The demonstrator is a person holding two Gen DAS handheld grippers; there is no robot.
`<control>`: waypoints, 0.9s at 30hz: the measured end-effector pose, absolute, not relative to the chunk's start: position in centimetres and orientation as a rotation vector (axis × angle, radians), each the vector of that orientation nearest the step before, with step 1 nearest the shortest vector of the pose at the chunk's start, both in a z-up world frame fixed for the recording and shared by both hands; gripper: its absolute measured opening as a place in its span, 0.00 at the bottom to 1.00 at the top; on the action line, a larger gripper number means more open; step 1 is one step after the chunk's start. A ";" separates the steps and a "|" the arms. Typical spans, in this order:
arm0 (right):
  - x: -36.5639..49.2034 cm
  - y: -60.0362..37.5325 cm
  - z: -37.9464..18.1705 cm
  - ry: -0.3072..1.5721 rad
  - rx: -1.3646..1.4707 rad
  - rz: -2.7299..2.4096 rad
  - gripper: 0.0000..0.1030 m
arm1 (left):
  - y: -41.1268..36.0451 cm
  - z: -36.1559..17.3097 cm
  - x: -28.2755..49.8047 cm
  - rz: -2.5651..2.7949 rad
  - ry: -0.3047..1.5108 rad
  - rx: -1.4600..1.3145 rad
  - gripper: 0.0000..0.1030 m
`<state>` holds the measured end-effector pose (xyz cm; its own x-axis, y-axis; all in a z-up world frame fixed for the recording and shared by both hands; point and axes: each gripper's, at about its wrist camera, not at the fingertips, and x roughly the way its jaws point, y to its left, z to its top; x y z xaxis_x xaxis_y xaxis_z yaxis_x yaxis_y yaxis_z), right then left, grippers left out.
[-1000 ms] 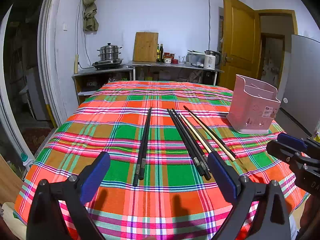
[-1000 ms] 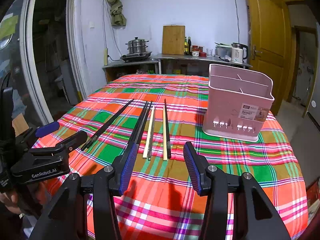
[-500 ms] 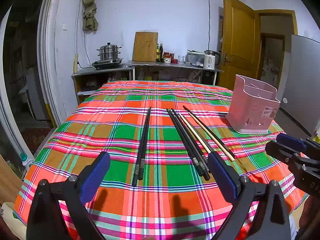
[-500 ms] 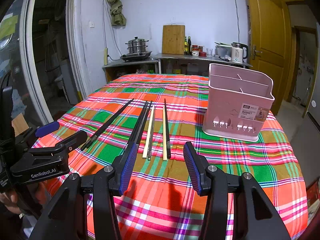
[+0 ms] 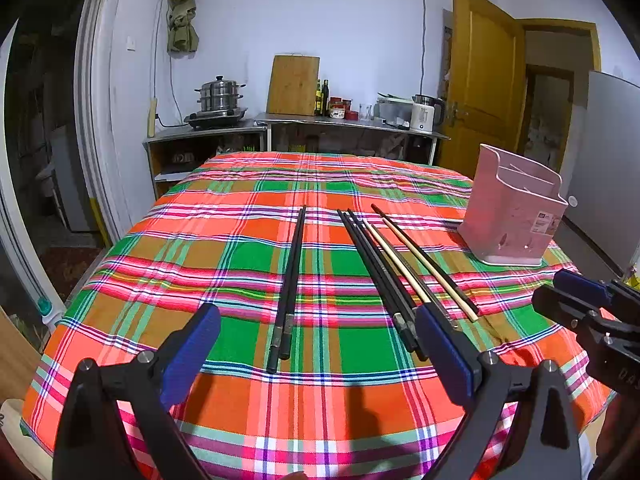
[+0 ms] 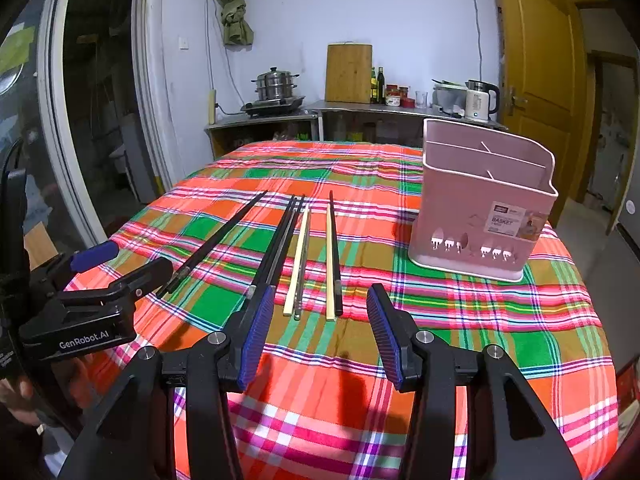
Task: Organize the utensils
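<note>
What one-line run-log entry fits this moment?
left gripper: open, empty | right gripper: open, empty | chopsticks: on tablecloth | pink basket: upright, empty

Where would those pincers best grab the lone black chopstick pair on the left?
Probably near the thick near end of the black chopstick pair, from above, fingers straddling both sticks. They lie flat, side by side on the tablecloth, pointing between the open left gripper fingers.

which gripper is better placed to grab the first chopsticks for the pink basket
Right. The right gripper is open, aimed at the light chopsticks, with the pink basket on its side. The left gripper faces the far black pair.
</note>
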<state>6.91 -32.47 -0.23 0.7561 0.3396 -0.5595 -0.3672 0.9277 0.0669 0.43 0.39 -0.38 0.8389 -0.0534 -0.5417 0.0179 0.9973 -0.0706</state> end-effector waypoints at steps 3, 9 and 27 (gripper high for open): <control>7.3 -32.3 -0.4 0.607 -0.049 0.387 0.48 | 0.5 -0.5 0.8 -0.042 0.582 -0.064 0.96; 8.2 -32.0 -0.7 0.616 -0.053 0.391 0.48 | 0.7 -0.7 1.8 -0.051 0.591 -0.058 0.96; 14.2 -29.3 -2.1 0.722 -0.065 0.455 0.48 | 5.0 -2.6 9.6 -0.033 0.797 -0.122 0.80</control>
